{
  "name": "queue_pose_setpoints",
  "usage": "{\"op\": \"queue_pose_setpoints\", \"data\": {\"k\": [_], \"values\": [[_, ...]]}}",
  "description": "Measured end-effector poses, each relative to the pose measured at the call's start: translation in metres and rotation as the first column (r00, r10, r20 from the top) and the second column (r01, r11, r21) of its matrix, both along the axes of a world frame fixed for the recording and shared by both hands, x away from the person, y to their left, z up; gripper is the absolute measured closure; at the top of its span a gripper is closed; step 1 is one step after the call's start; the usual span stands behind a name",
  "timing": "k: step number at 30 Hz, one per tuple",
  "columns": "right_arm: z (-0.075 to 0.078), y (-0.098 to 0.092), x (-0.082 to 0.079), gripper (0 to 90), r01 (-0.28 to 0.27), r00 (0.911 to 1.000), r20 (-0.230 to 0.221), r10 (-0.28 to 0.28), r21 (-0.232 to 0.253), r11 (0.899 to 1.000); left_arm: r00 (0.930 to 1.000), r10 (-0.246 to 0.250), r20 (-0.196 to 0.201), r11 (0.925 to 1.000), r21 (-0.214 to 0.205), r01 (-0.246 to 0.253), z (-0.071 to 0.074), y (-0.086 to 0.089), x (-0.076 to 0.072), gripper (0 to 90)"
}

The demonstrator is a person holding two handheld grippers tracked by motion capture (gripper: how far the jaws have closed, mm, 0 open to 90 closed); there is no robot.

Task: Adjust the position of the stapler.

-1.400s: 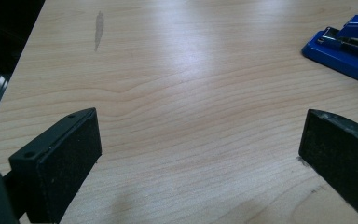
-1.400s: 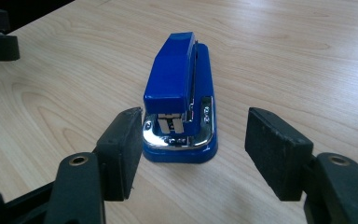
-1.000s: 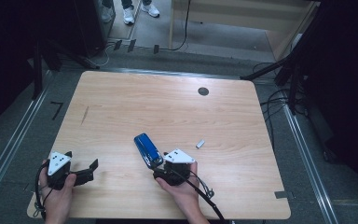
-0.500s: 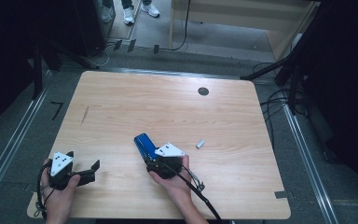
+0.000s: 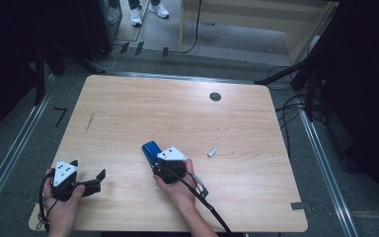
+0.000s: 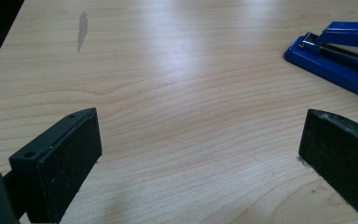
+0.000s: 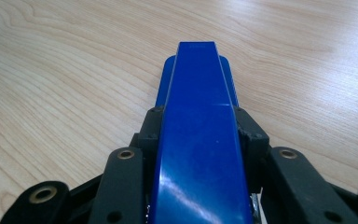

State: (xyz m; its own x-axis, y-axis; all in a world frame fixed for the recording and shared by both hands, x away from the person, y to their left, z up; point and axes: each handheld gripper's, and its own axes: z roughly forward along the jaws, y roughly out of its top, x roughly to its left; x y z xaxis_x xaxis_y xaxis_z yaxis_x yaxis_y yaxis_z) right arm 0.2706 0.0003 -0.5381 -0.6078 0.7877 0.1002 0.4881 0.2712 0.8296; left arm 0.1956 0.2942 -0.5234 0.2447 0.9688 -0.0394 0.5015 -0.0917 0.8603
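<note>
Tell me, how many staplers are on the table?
1: the blue stapler lies near the table's front middle, gripped in the right gripper.

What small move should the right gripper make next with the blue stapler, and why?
Probably a short lift. The right gripper has just been closing, and its jaws sit against both sides of the blue stapler, which lies flat on the wooden table. The left gripper stands open over bare wood, so lifting would show whether the grip holds.

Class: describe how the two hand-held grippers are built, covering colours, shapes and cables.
Left gripper and right gripper have black bodies, each topped by a grey three-cornered plate. The jaws are flat black blocks with screw holes. A black cable trails from each.
</note>
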Motion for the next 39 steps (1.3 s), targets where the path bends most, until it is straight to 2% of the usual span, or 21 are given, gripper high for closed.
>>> {"op": "queue_pose_setpoints", "data": {"k": [1,4,16,18,22,27,30,39], "values": [[0.000,0.001,-0.001,65.0,0.000,0.9999,0.011,0.001,-0.022,1.000,1.0000,0.005,0.000,1.0000,-0.006,-0.005,0.000,0.001,0.000,0.0],[0.001,0.002,-0.002,66.9,0.008,0.9995,0.030,-0.006,-0.045,0.999,1.0000,0.006,-0.001,0.9999,-0.008,-0.006,0.000,0.001,0.000,0.0],[0.002,-0.016,-0.010,67.2,-0.042,0.9987,0.027,0.044,-0.057,0.997,1.0000,-0.006,0.004,1.0000,0.005,0.006,0.000,-0.001,0.000,0.0],[0.002,-0.020,-0.012,67.2,-0.051,0.9982,0.030,0.053,-0.064,0.997,0.9999,-0.010,0.006,0.9999,-0.009,0.010,0.001,-0.003,-0.001,0.0],[0.001,-0.029,-0.018,67.2,-0.064,0.9973,0.031,0.066,-0.065,0.996,0.9992,-0.039,0.003,0.9992,0.000,0.039,0.002,-0.010,-0.001,0.0],[0.001,-0.045,-0.028,67.2,-0.081,0.9958,0.036,0.084,-0.069,0.994,0.9955,-0.093,0.016,0.9956,0.012,0.093,0.004,-0.027,-0.004,0.0],[0.000,-0.050,-0.032,67.2,-0.076,0.9962,0.037,0.079,-0.063,0.995,0.9938,-0.110,0.012,0.9938,0.017,0.110,0.005,-0.031,-0.005,0.0],[-0.001,-0.065,-0.047,67.2,-0.073,0.9961,0.045,0.076,-0.063,0.995,0.9851,-0.171,0.016,0.9851,-0.011,0.171,0.008,-0.052,-0.013,0.0]]}}
